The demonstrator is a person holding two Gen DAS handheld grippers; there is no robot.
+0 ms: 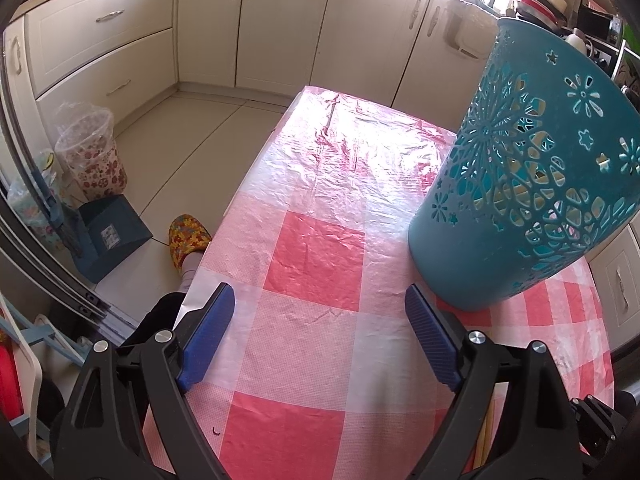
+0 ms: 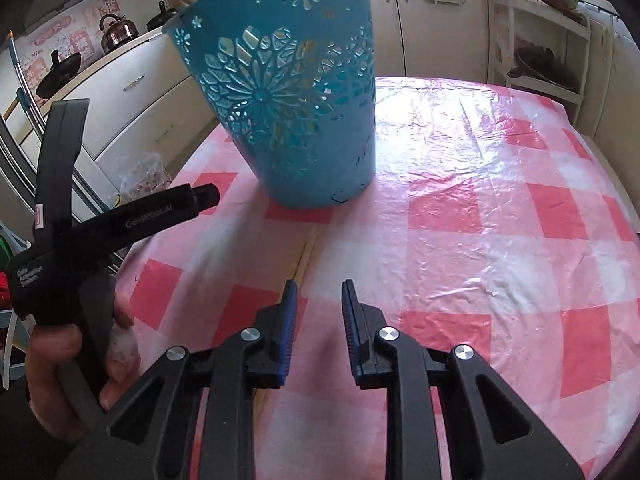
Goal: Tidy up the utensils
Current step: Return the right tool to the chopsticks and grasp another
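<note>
Checked tablecloth point(image 2: 460, 208), cream cabinets point(image 1: 280, 28)

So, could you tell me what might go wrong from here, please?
1. The basket is tall, narrow-based and near the table's left edge; a nudge from the open left gripper could tip it off.
2. The plastic cloth looks slick and wrinkled, so the basket may slide or snag.
3. The thin stick lies flat ahead of the open right gripper and may be hard to pinch.
</note>
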